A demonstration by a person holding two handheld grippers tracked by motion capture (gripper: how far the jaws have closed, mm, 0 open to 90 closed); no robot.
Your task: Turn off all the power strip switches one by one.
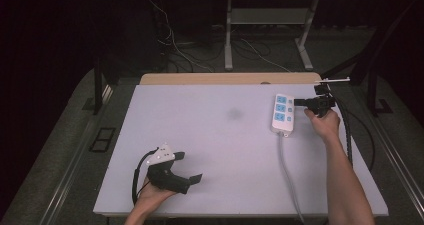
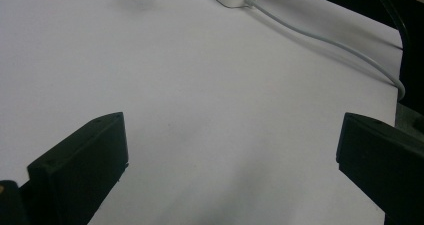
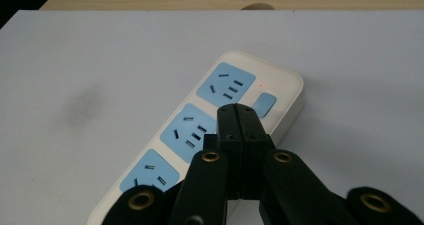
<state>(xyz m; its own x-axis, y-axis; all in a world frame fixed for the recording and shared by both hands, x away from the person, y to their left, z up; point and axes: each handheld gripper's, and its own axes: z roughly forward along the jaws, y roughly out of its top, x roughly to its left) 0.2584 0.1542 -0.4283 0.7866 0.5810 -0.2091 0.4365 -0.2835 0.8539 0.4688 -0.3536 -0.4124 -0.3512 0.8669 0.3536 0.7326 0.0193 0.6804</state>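
A pale grey table top (image 1: 210, 150) in a dark room, with a white power strip (image 1: 282, 114) lying toward its far right.

The power strip has three blue sockets in a row and a small blue switch (image 3: 264, 104) beside the far socket, with a tiny red light just next to it; its white cord (image 1: 287, 172) runs back toward your edge of the table. Your right gripper (image 1: 300, 102) hangs just over the strip's switch end with its jaws pressed together and nothing between them. A faint dark smudge (image 1: 234, 114) marks the table left of the strip. Your left gripper (image 1: 189, 166) rests well apart near the front left, jaws spread wide over bare table.
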